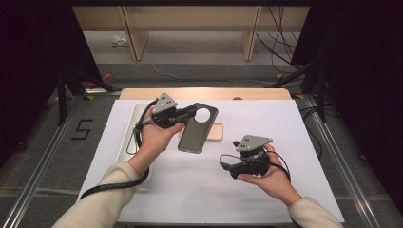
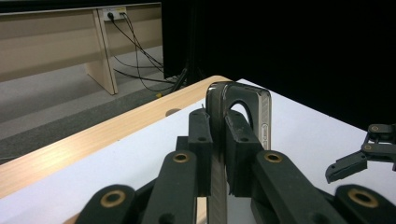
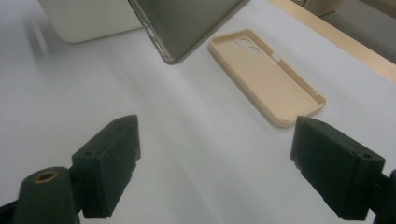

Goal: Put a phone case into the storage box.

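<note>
A dark grey phone case (image 1: 197, 133) with a round camera hole hangs tilted above the table. My left gripper (image 1: 192, 113) is shut on its top end; in the left gripper view the pads (image 2: 236, 140) press both sides of the case (image 2: 261, 112). Under it, a beige phone case (image 1: 218, 131) lies flat on the white mat, open side up (image 3: 266, 77). My right gripper (image 1: 229, 153) hovers low at the right, pointing left, jaws open wide (image 3: 215, 158) with nothing between them. The dark case's lower corner (image 3: 187, 23) shows ahead of it.
A white tray (image 1: 130, 137) sits on the mat's left side, partly under my left forearm, and appears again (image 3: 88, 18) in the right gripper view. The white mat (image 1: 214, 190) covers a wooden table whose bare far edge (image 1: 204, 93) shows. Dark stands and cables flank the table.
</note>
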`<act>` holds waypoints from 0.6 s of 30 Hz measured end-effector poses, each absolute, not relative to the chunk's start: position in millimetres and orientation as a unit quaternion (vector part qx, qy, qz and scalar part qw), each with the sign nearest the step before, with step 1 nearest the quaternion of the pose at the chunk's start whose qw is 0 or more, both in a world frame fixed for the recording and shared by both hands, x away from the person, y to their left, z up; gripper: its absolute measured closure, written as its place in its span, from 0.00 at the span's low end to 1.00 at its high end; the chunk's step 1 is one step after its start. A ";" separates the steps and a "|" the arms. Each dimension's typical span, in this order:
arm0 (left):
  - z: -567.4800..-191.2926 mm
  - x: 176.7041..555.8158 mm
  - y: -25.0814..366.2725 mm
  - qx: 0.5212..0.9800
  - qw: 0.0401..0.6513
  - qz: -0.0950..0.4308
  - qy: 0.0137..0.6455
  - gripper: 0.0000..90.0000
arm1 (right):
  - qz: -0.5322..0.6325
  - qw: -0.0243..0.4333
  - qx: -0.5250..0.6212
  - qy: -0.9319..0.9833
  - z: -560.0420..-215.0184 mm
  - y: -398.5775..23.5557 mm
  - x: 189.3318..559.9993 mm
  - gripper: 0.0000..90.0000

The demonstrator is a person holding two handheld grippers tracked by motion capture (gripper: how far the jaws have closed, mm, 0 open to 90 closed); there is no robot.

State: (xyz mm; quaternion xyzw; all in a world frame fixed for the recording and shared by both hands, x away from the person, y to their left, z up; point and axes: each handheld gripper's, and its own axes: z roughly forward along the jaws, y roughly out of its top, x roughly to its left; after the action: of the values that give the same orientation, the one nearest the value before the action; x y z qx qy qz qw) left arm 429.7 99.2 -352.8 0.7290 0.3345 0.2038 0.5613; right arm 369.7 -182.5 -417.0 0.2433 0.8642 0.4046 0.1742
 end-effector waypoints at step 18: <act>-339.2 433.9 131.2 0.711 0.571 0.223 0.345 0.91 | 0.421 0.185 0.272 0.846 -414.9 -193.0 371.4 0.18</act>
State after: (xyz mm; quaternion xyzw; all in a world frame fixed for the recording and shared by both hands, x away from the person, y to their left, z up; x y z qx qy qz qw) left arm 433.9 131.2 -339.2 0.7108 0.3450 0.2234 0.5708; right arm 371.4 -193.0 -414.9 0.2721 0.8456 0.4205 0.1846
